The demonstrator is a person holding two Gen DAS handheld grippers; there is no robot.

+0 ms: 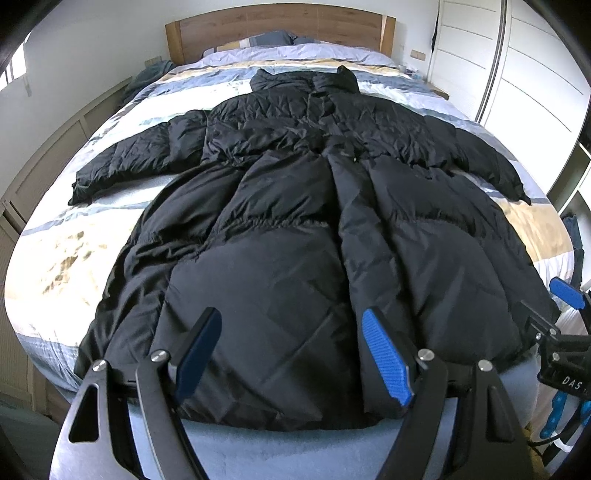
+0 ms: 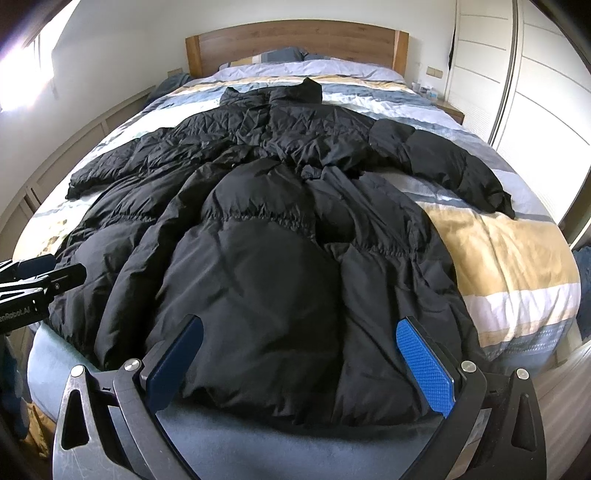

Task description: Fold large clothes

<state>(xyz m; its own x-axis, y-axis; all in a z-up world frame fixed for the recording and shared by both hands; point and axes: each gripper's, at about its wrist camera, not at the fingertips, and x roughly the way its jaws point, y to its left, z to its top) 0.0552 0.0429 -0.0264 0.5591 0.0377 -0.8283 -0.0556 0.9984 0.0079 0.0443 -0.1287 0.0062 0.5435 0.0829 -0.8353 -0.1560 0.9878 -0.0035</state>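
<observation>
Long black quilted puffer coat [image 1: 288, 229], spread flat ahead of both grippers; hem nearest. Left gripper [image 1: 291, 354] spread, empty; right gripper [image 2: 299, 365] likewise. Far collar indistinct.

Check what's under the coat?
The coat lies spread flat on a striped duvet, which shows all around it. At the foot, its hem overhangs a grey-blue sheet. Whatever lies directly beneath the coat is covered.

Wooden headboard [image 1: 280, 26], white wardrobe [image 1: 524, 85] right, bright window [image 2: 22, 74] left.
</observation>
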